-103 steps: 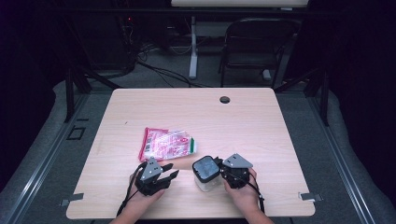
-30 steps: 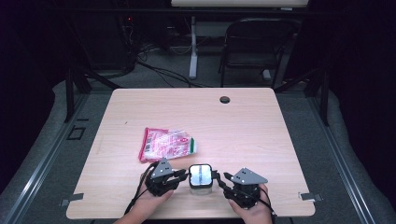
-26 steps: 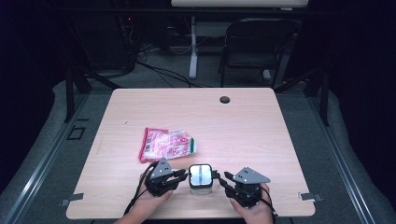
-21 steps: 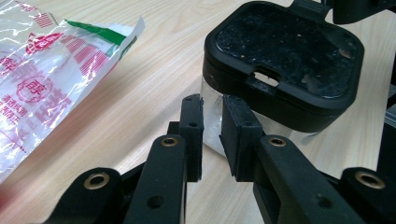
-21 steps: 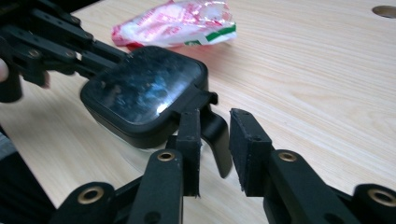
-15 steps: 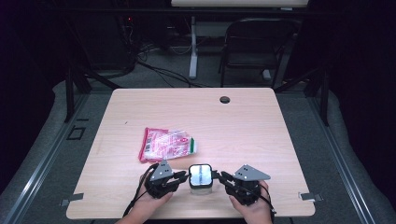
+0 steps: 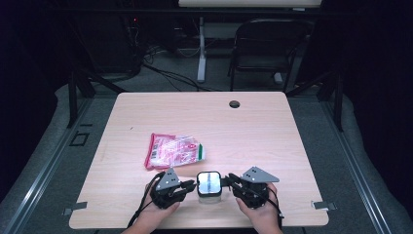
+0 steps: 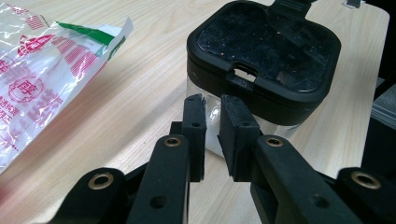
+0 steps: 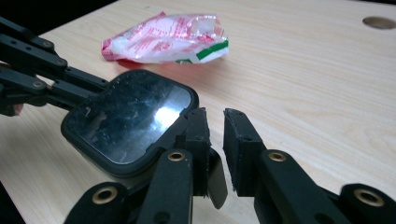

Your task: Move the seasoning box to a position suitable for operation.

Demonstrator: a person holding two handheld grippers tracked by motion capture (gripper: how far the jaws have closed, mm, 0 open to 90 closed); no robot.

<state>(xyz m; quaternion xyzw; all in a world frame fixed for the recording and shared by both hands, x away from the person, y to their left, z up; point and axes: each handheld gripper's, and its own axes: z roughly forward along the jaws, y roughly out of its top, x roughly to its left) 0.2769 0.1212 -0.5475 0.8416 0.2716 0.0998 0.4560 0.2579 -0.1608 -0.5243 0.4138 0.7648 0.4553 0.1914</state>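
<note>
One container (image 7: 209,184), one bag (image 7: 174,150).

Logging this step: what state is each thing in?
Container: upright, black lid shut.
Bag: lying flat, green end looks torn.
Left gripper: jaws nearly closed, nothing between.
Right gripper: jaws have just been closing, narrow gap, nothing between.

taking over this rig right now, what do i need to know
Left gripper: jaws almost together, nothing between them, tips at the jar's clear wall.
Right gripper: jaws have just been closing at the lid's edge; a thin tab sits in the gap, grip unclear.
Jar: upright, front middle of the table, lid on. Bag lies behind it, apart.
Done: both grippers at the jar.
To do: probably open the lid.
</note>
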